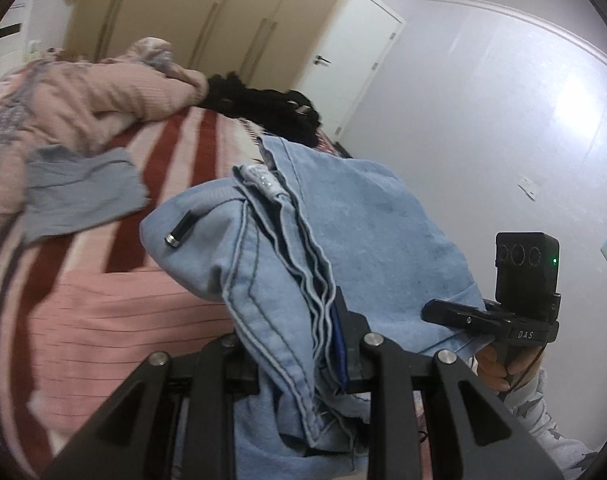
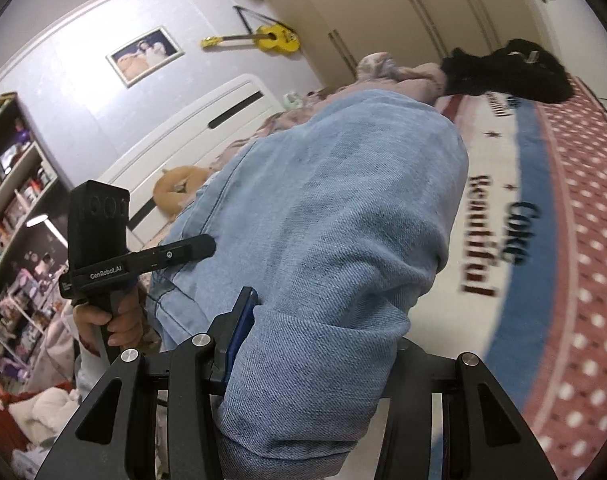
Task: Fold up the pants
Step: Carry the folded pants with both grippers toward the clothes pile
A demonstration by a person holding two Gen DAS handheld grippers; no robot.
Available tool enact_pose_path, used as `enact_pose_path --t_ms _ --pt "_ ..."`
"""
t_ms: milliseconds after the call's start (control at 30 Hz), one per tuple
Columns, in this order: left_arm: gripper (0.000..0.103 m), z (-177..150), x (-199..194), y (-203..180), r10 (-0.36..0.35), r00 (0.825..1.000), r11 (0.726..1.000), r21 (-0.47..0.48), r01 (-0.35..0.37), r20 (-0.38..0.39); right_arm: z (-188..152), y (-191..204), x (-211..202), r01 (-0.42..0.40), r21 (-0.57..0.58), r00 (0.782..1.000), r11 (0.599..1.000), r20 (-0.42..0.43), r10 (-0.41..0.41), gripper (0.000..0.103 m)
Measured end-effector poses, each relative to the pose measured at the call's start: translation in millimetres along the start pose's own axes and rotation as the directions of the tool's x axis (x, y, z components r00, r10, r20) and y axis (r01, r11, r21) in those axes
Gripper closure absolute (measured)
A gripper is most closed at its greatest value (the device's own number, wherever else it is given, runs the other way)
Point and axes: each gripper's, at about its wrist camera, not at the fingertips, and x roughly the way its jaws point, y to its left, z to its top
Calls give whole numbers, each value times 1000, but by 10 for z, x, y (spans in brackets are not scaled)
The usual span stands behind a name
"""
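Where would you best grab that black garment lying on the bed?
Take the black garment by its near edge, coming in low from the bedspread side. It lies in a loose, rumpled heap, so a fold at the rim gives something to pinch; the pink clothing crowds its other side.

We cannot see the right gripper (image 2: 315, 344) far finger, buried under the jeans (image 2: 343, 220) toward three o'clock.
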Motion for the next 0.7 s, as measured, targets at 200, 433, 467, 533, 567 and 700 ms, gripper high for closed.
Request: enact_pose_path --t_ms 200,433,467,533,567,700 --pt "81 33 -185 609 59 998 997 -39 -59 -10 130 273 701 -33 7 998 999 -45 33 64" --pt "81 -7 -139 1203 98 994 990 -95 -103 -48 160 416 1322 -9 12 994 1000 -106 10 64" --pt "81 -17 -93 1267 98 994 989 -105 -104 -58 154 417 1421 -3 12 993 1000 -116 5 64" --pt "81 -55 -6 1392 102 992 987 -115 -111 -77 125 428 1552 12 7 992 1000 -129 -11 64" --pt "81 -85 40 1448 103 991 987 -119 -113 -88 108 417 1598 18 11 990 1000 -138 -16 64" --pt "81 -176 176 1563 94 989 986 -128 -108 -115 31 343 1767 53 10 984 999 -168 -50 64"
